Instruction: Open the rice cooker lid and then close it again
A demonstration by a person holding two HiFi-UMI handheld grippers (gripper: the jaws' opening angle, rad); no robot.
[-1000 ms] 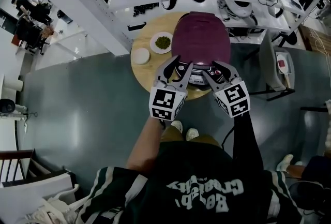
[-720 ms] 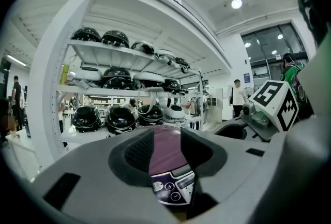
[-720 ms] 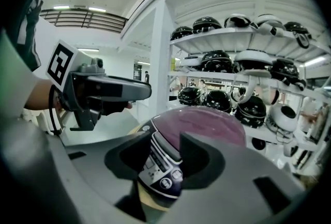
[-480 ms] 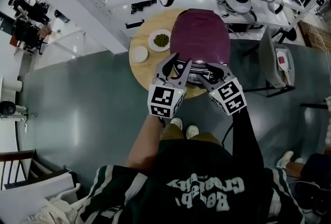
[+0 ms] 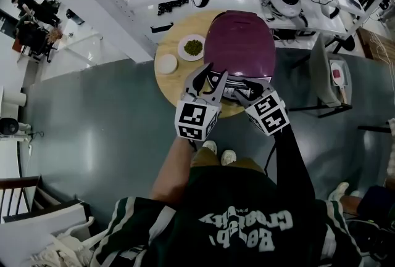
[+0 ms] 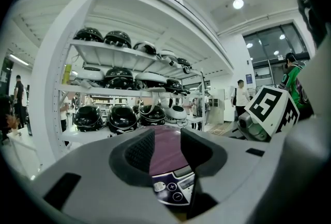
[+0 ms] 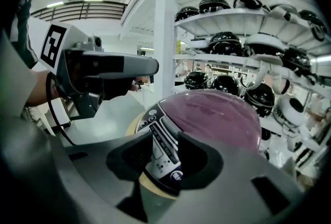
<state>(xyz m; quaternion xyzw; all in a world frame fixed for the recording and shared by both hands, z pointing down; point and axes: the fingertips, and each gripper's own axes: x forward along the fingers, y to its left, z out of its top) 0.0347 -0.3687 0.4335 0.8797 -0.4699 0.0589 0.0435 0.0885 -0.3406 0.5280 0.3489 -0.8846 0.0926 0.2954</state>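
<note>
Purple rice cooker [image 5: 239, 44] lid down, dish of greens [image 5: 192, 48] only in head view, left gripper [image 5: 213, 74] jaws released, right gripper [image 5: 245, 89] jaws closing, empty.

Standing at a round wooden table [image 5: 164, 83], a person holds the left gripper [image 5: 207, 73], jaws apart, and the right gripper [image 5: 245, 91], jaws closing on nothing, at the front of a shut purple rice cooker [image 5: 241, 44], beside a small green-filled dish [image 5: 193, 48].
</note>
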